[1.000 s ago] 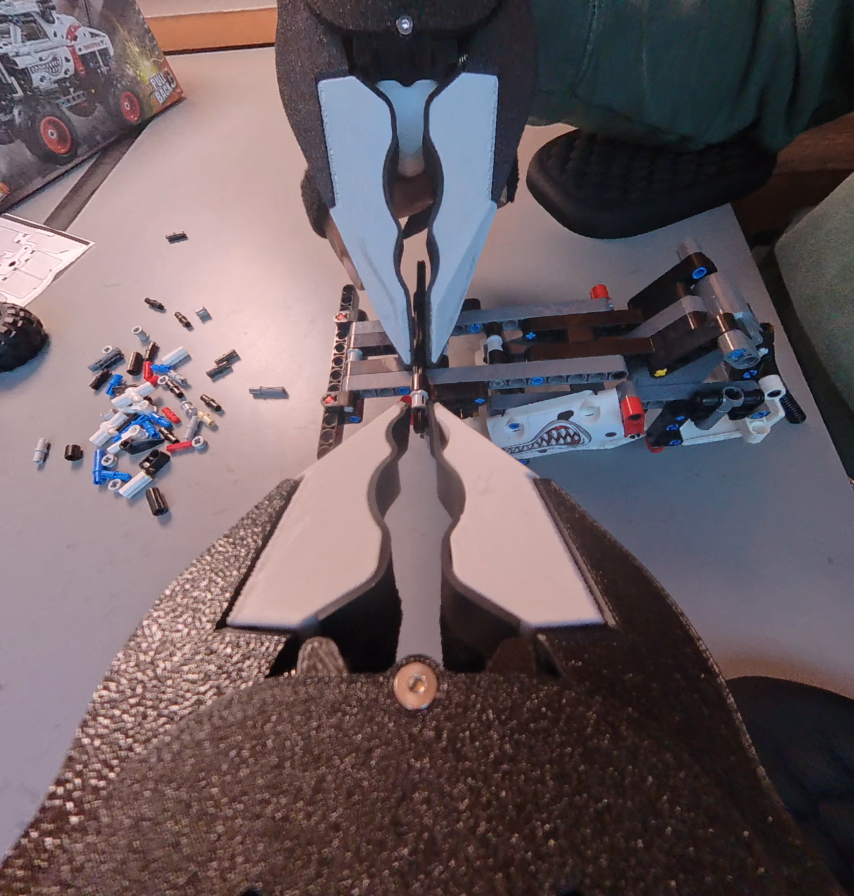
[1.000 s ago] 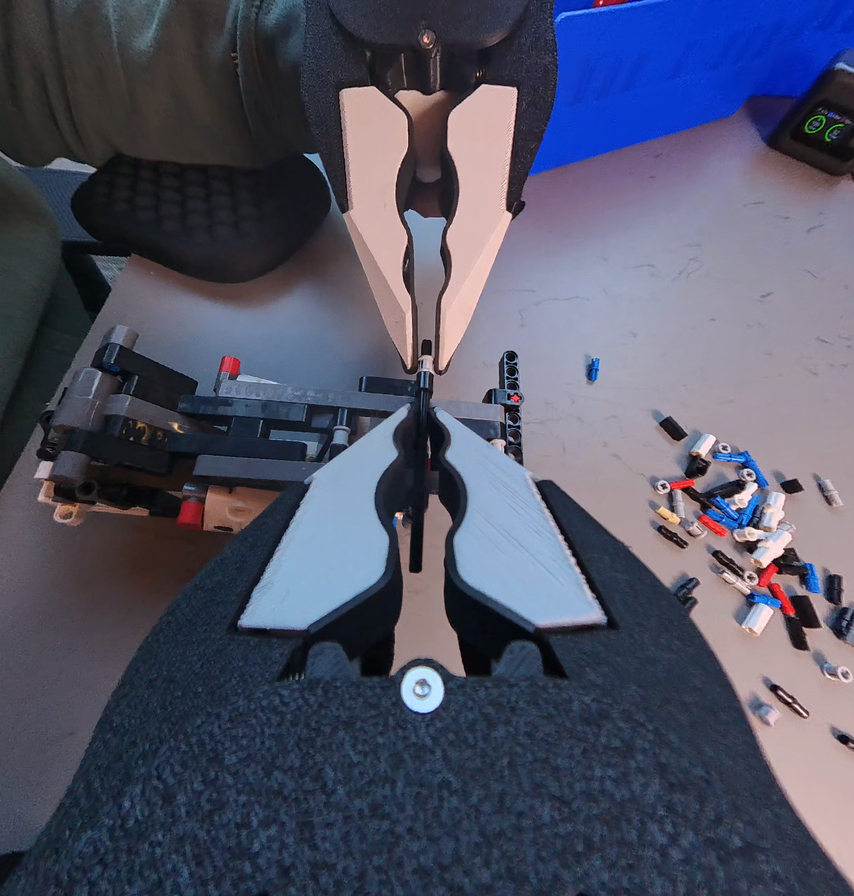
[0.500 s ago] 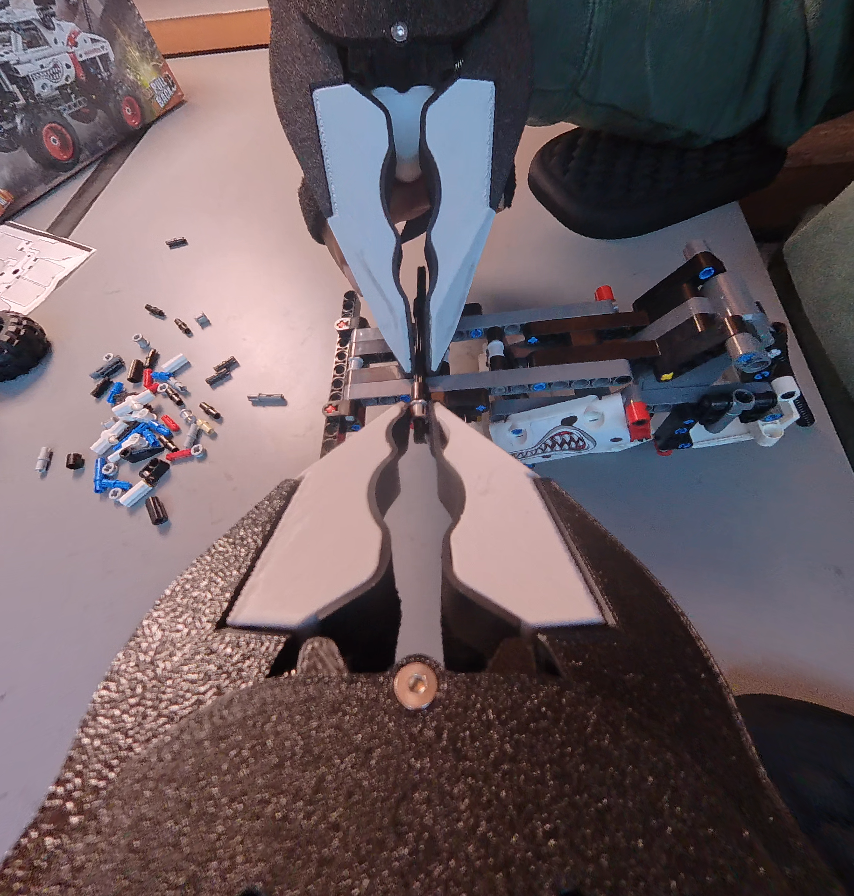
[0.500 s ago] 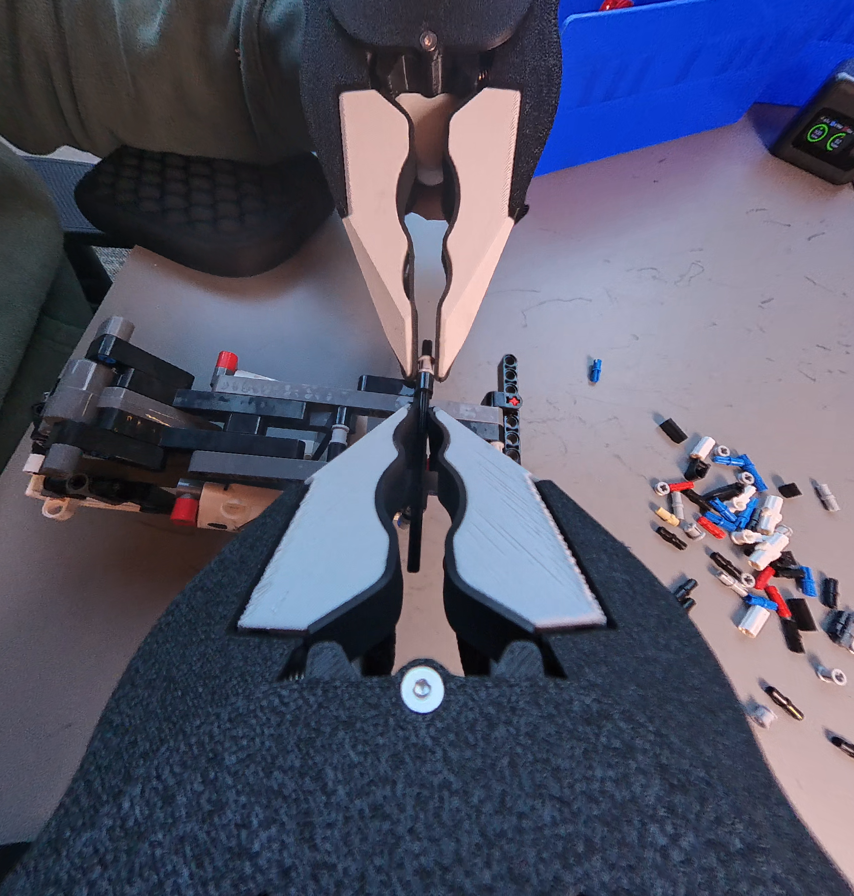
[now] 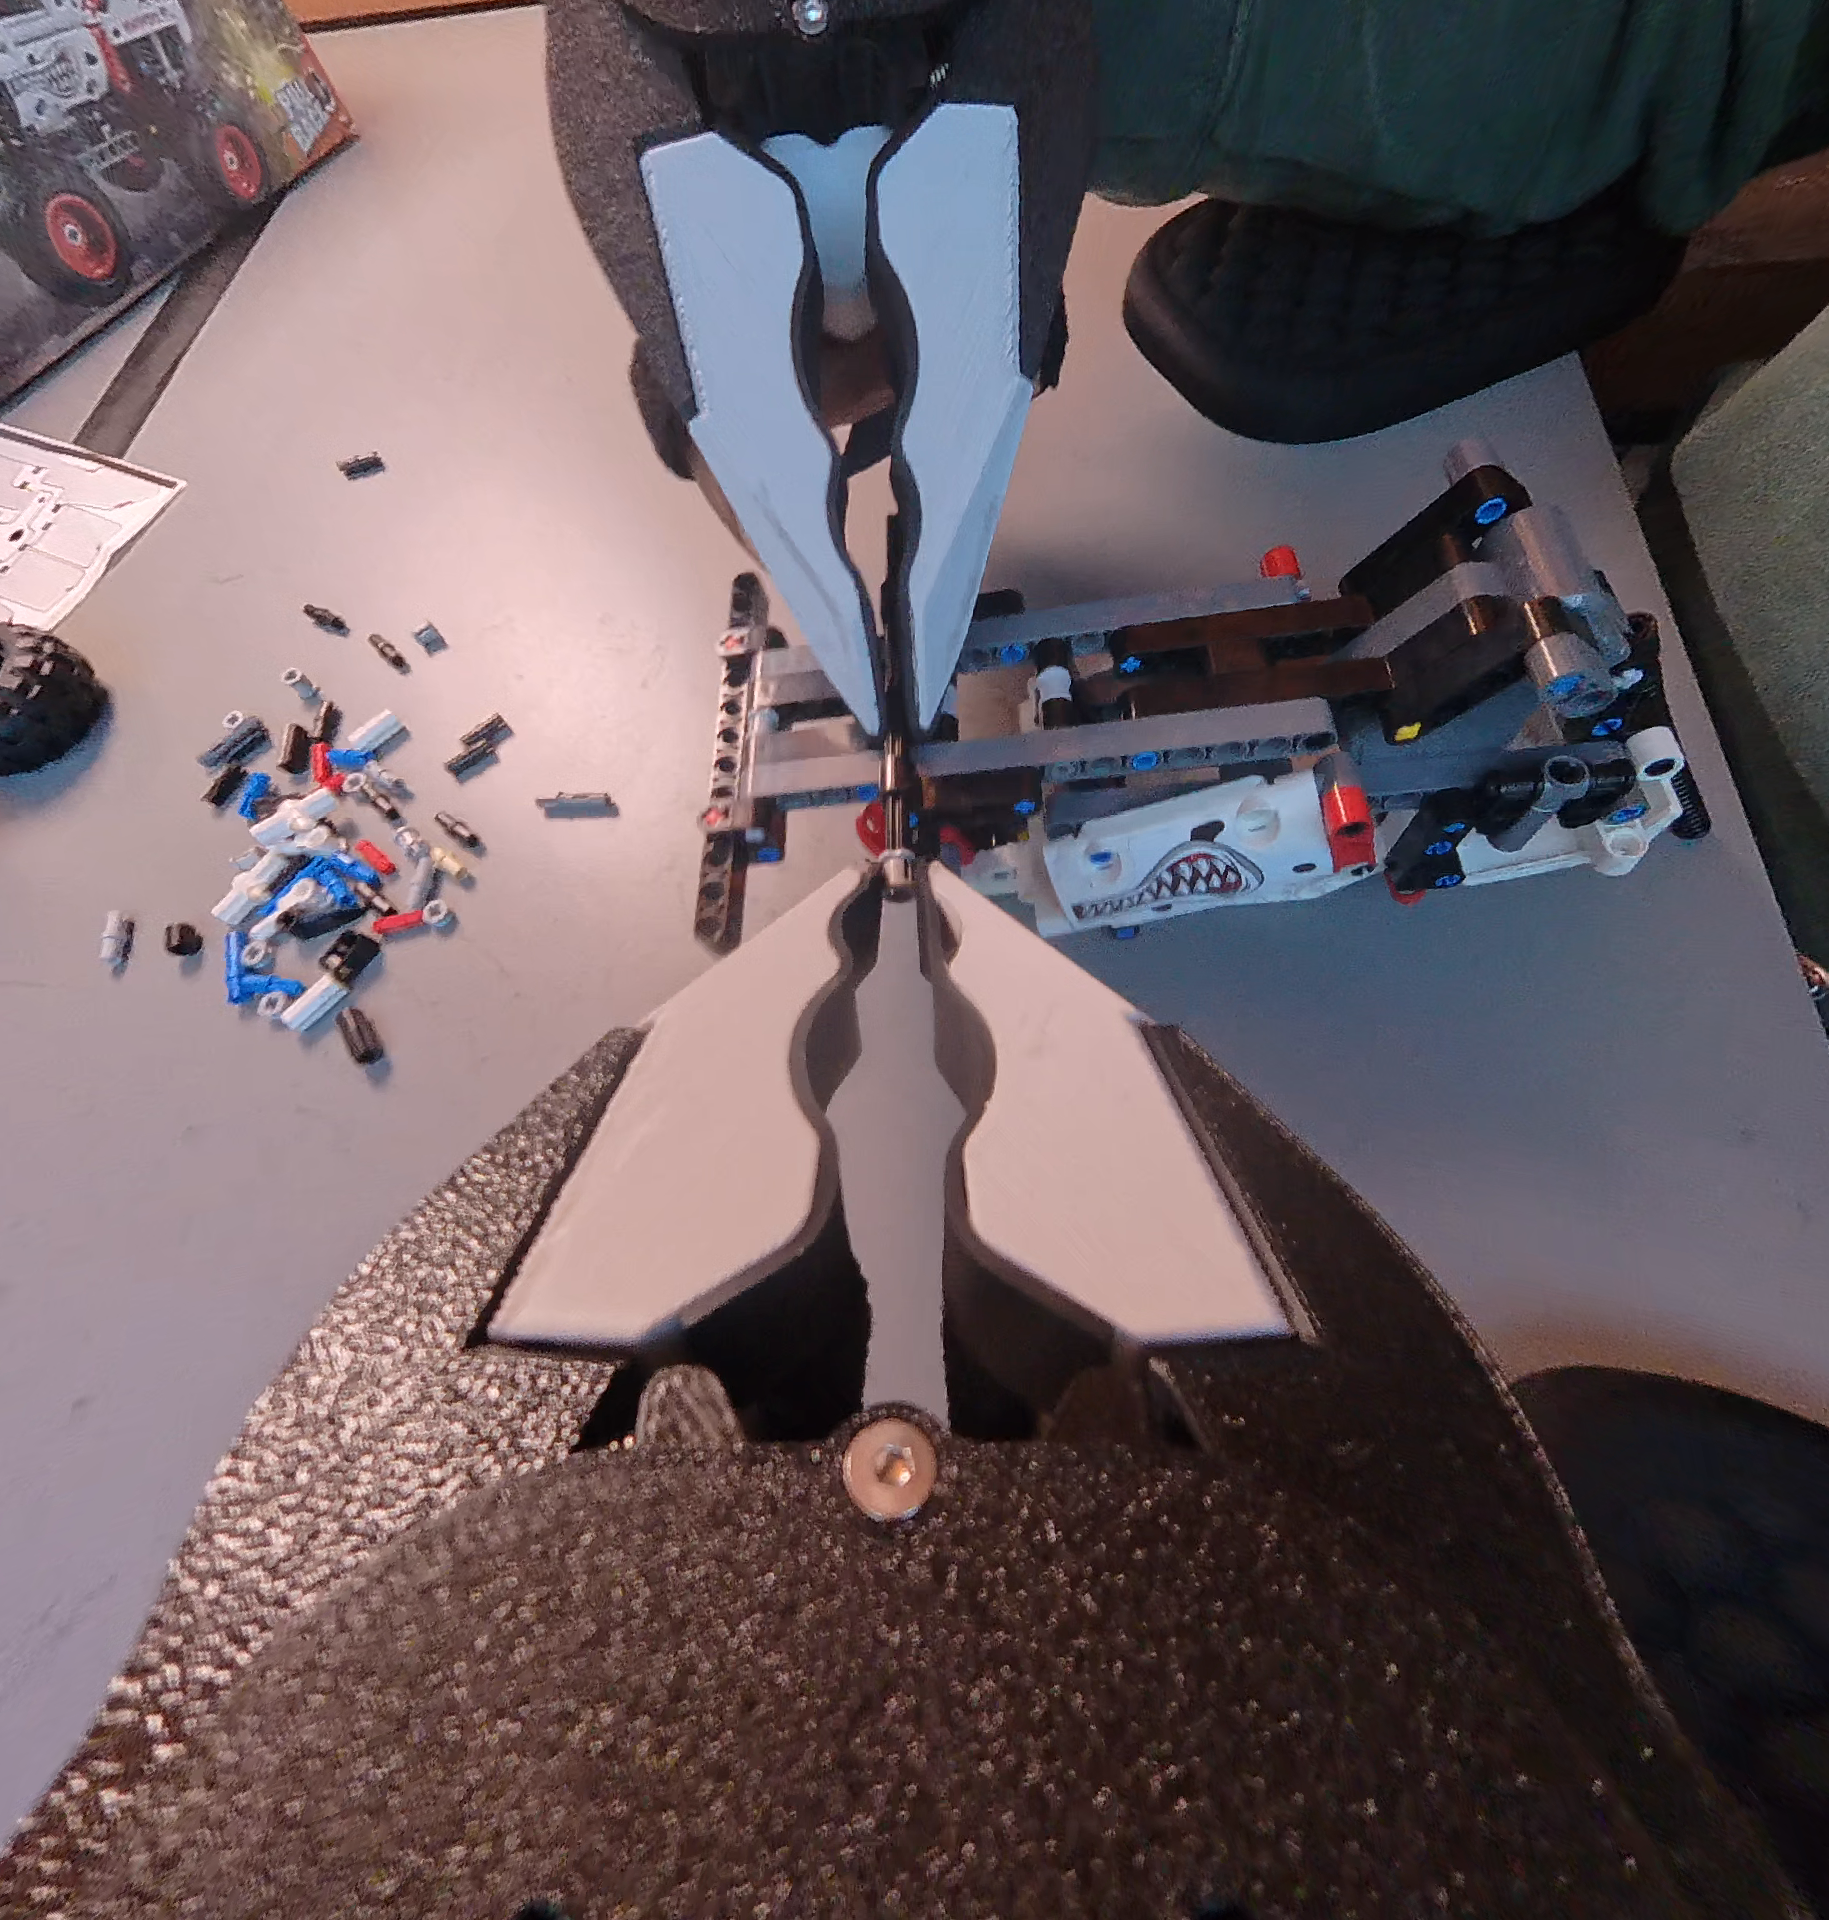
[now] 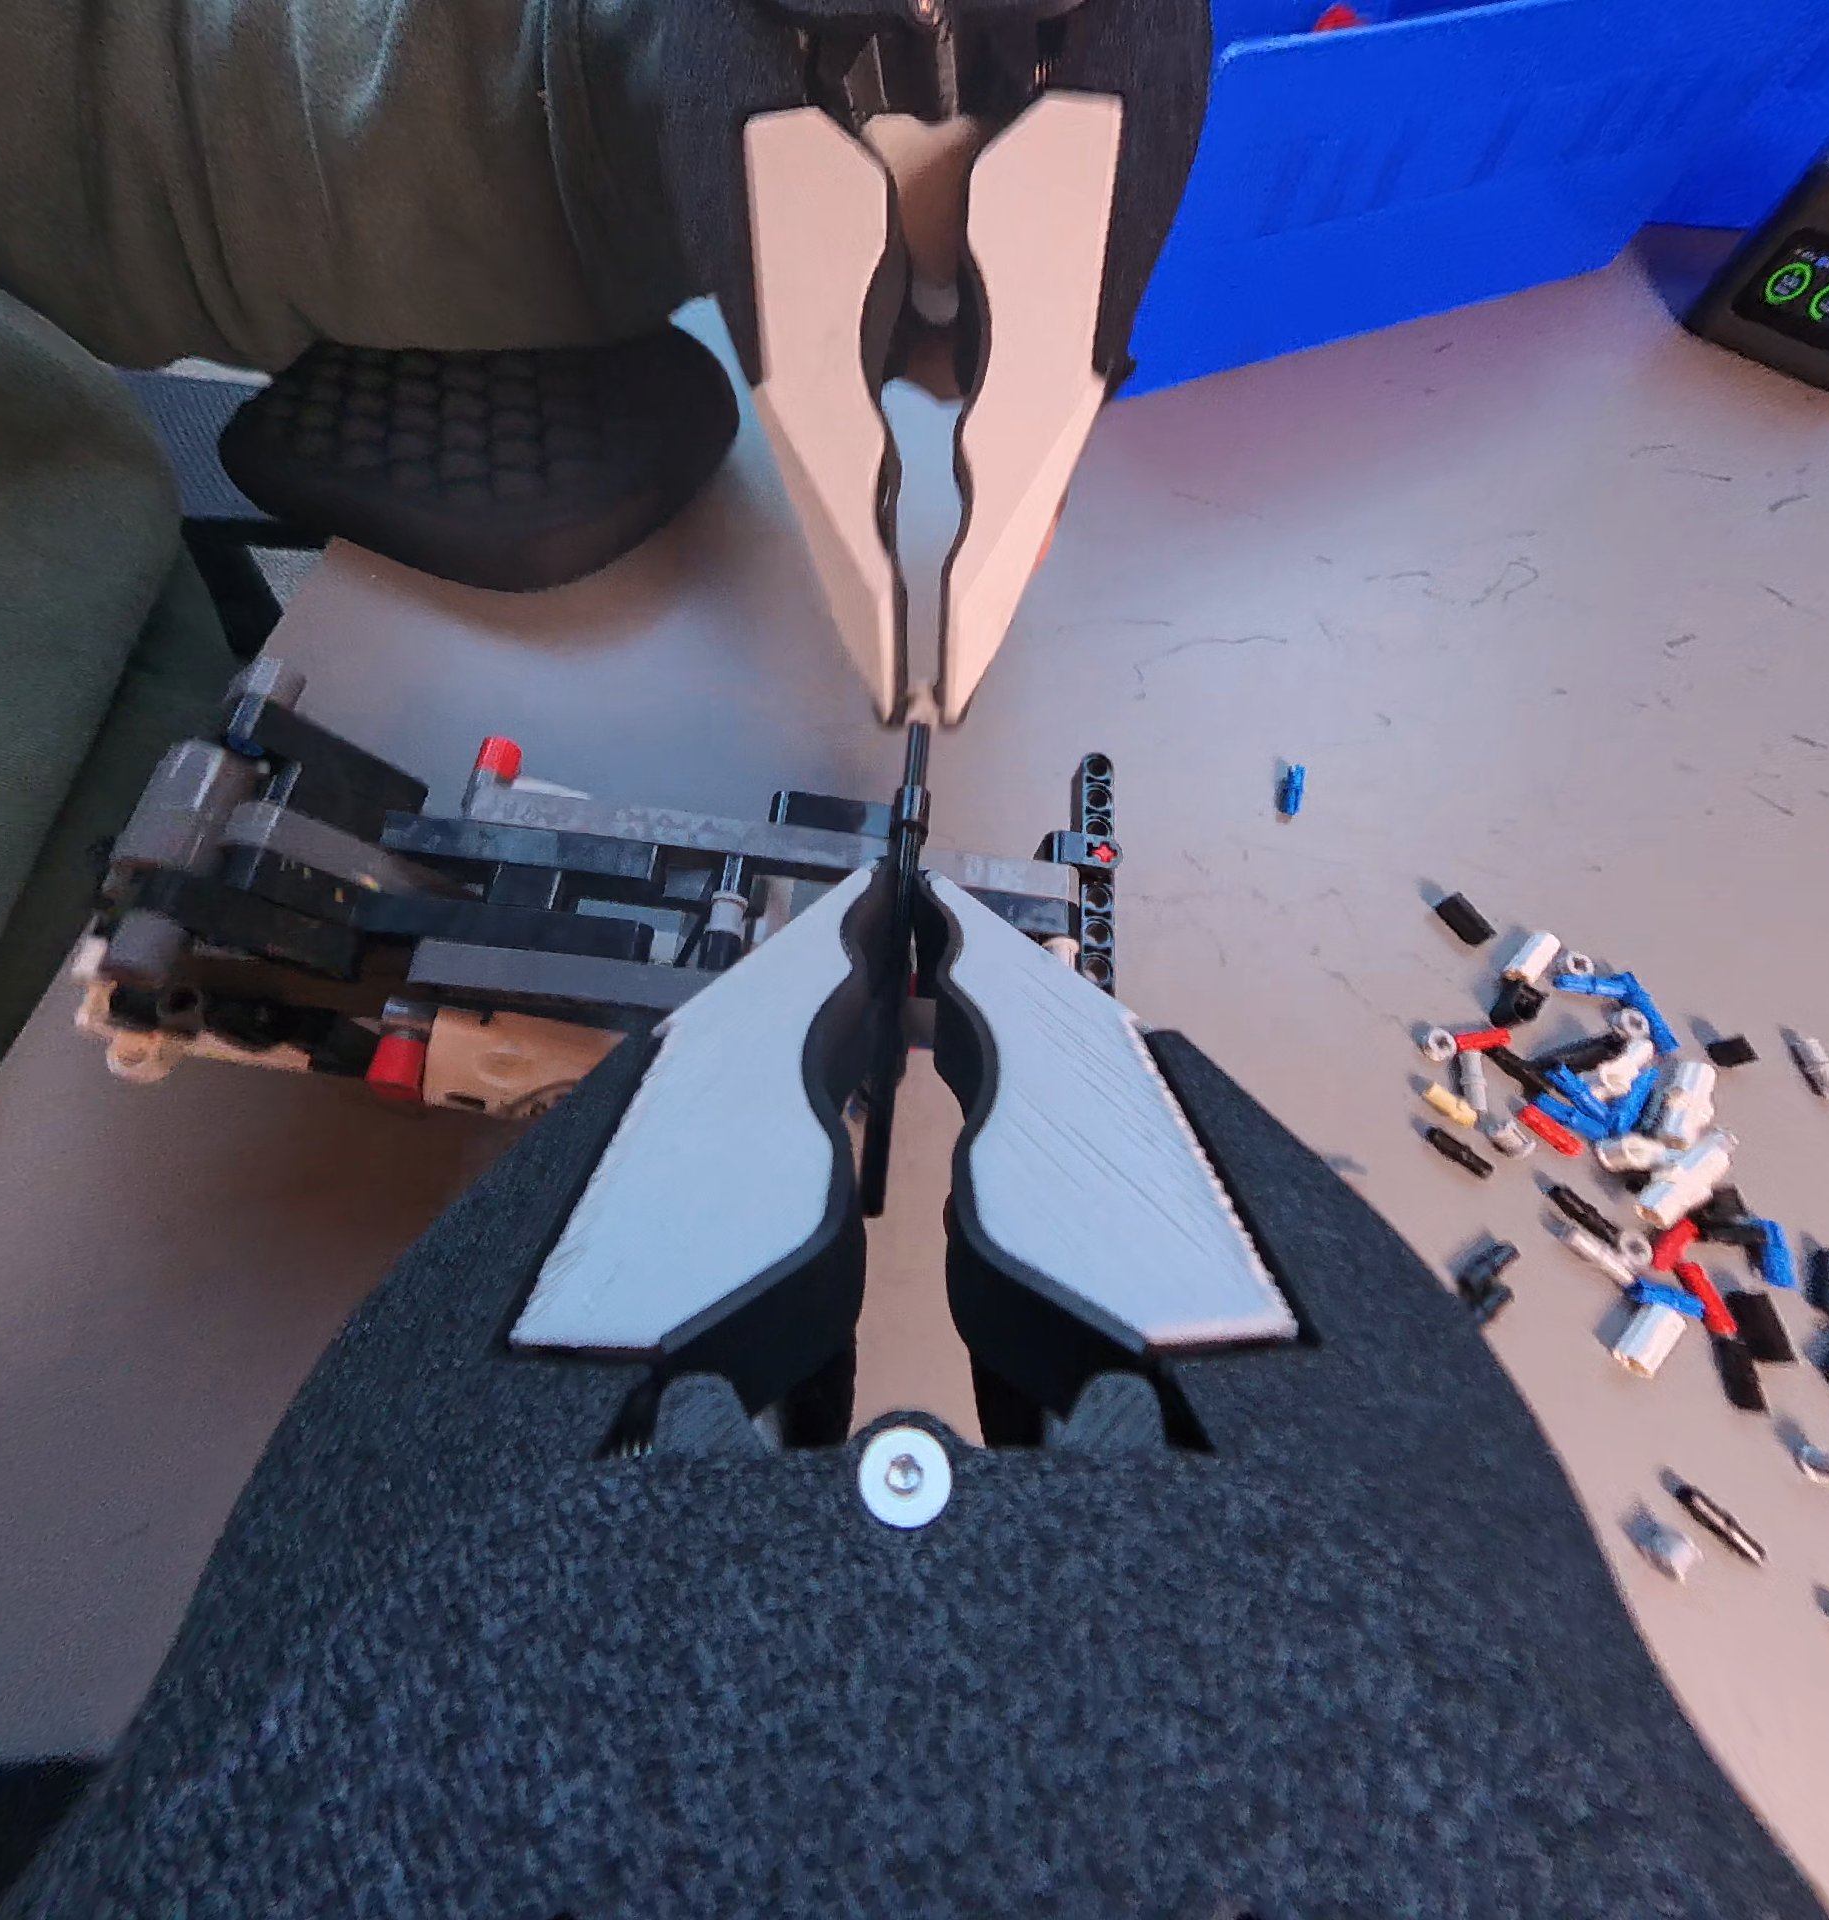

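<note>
Your left fingers (image 5: 1003, 997) pinch a small pale bush (image 5: 897, 864); your right gripper (image 6: 899, 894) is clamped on a thin black axle (image 6: 908, 821). Bush sits off the axle tip, above the chassis (image 5: 1253, 748); loose parts (image 5: 307, 862) lie unused.

Hobby or lab desk: grey table (image 5: 474, 312), toy-brick parts (image 5: 318, 862), blue bin (image 6: 1461, 156).

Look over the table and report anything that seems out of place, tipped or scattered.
The part-built toy truck chassis lies on its side, shark-mouth panel facing up. Small connector pieces lie scattered loose, with strays such as a blue pin apart. One loose tyre sits at the table edge.
</note>
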